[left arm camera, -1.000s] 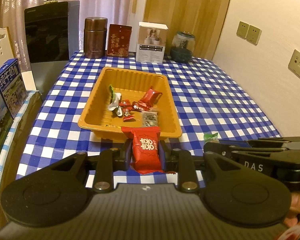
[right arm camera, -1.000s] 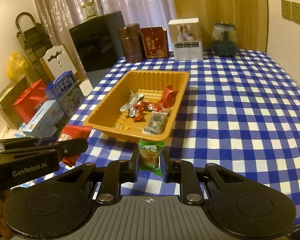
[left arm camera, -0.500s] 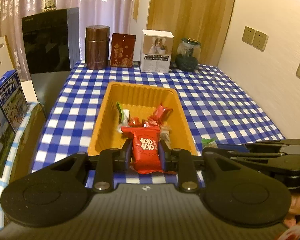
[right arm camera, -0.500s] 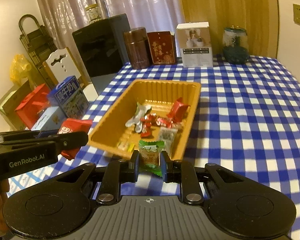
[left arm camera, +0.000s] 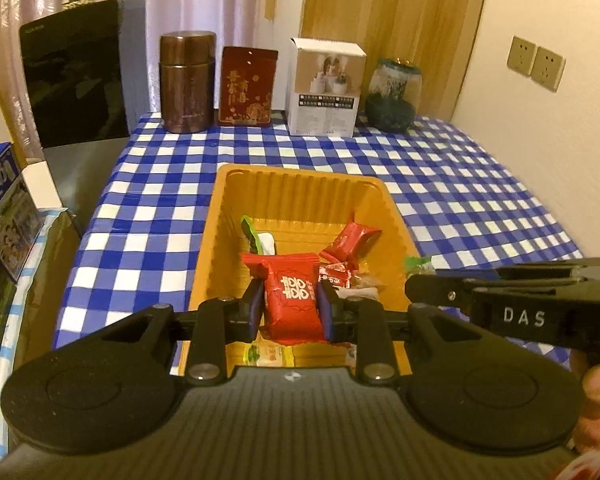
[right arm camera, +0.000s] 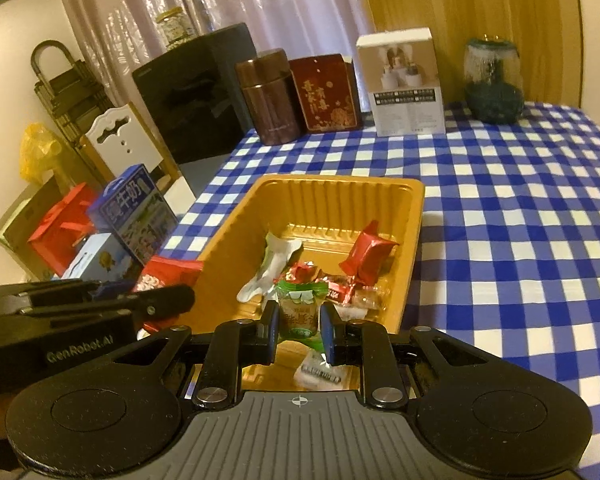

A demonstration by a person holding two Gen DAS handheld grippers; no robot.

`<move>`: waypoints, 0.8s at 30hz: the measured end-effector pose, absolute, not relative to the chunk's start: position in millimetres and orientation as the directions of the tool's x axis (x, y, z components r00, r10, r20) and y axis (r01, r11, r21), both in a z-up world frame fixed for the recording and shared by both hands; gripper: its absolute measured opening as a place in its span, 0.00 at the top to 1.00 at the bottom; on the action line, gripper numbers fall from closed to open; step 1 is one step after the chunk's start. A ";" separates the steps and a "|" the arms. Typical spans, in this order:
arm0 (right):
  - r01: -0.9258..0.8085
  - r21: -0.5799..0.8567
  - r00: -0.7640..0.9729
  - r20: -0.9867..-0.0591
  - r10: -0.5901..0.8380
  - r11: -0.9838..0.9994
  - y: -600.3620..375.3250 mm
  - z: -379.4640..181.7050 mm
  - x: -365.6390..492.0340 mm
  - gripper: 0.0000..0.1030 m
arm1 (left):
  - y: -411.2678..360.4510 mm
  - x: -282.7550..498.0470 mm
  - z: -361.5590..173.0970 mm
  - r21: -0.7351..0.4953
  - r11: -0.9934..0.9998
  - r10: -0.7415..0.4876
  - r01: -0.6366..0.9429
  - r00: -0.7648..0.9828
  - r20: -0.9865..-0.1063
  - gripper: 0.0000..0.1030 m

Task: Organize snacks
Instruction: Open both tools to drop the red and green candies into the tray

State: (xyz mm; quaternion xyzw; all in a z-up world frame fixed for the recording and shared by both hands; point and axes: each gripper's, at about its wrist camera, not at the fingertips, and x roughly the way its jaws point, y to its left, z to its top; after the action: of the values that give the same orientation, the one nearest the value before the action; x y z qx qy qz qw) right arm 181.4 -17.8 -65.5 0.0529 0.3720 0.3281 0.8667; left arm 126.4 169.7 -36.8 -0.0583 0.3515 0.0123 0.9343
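Red packet clamped upright in my left tongs, green candy pinched in my right tongs — both hang over the near end of the orange tray on the checked table, drop directly below.

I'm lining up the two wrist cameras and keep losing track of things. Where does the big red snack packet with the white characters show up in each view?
Left wrist view: the big red snack packet sits low centre, clamped in the left gripper, over the near end of the orange tray.
Right wrist view: only a slice of it shows at the left, past the left gripper's black fingers, beside the tray.
Shared landmark: the white box at the table's far edge.
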 end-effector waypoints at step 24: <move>-0.510 0.453 0.467 -0.568 0.678 0.731 -4.6 -79.6 204.9 0.46 | 200.1 98.2 -49.7 -0.085 0.975 0.100 -0.203 0.753 -0.651 0.26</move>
State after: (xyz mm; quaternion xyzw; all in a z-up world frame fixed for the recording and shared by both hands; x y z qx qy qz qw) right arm 204.9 -4.6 -79.6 0.1104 0.3796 0.3496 0.8494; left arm 98.2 200.1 -49.7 -0.0754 0.3421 0.0811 0.9331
